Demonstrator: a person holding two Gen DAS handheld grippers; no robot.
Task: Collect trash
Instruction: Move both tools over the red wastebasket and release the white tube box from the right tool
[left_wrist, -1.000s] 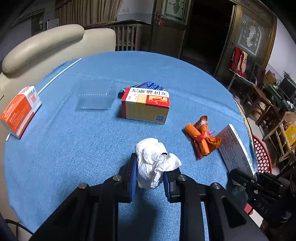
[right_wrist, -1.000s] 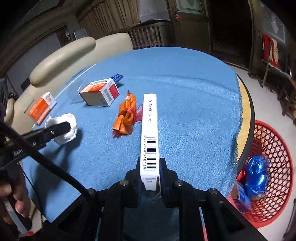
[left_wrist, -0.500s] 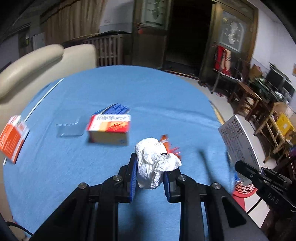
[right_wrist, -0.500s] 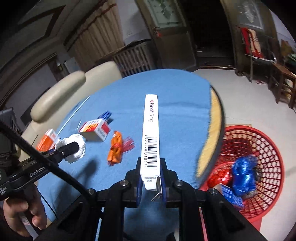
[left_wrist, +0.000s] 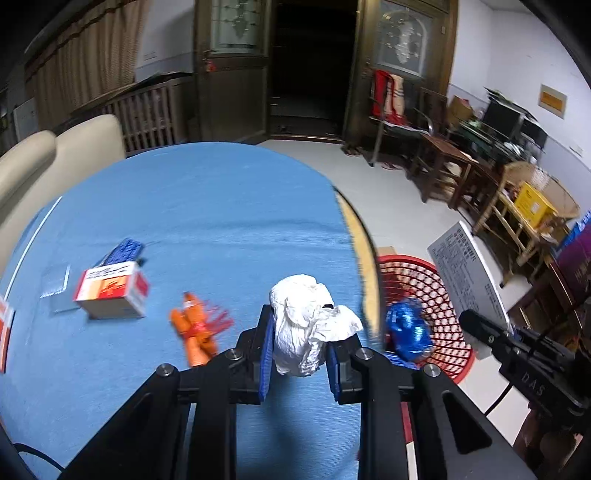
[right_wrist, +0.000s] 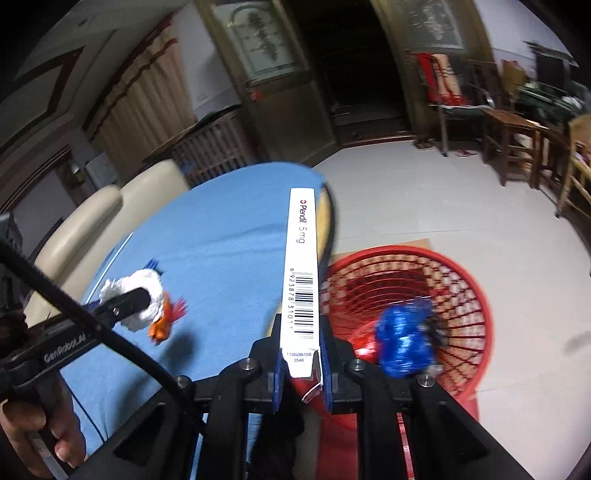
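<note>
Between the right gripper's (right_wrist: 301, 363) jaws, pinched by its near end, a flat white box (right_wrist: 300, 273) points straight ahead, edge up, above the table's rim beside the red basket (right_wrist: 476, 295). The left gripper (left_wrist: 299, 350) clamps a crumpled tissue (left_wrist: 306, 328) above the blue table (left_wrist: 207, 221), near its edge.

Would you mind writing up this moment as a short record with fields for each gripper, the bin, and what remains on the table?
left gripper: shut on crumpled white tissue, above the table's edge
right gripper: shut on flat white medicine box, beside the bin
bin: red mesh basket on the floor, holding a blue wrapper
table: blue cloth, with orange wrapper and red-and-white carton
</note>
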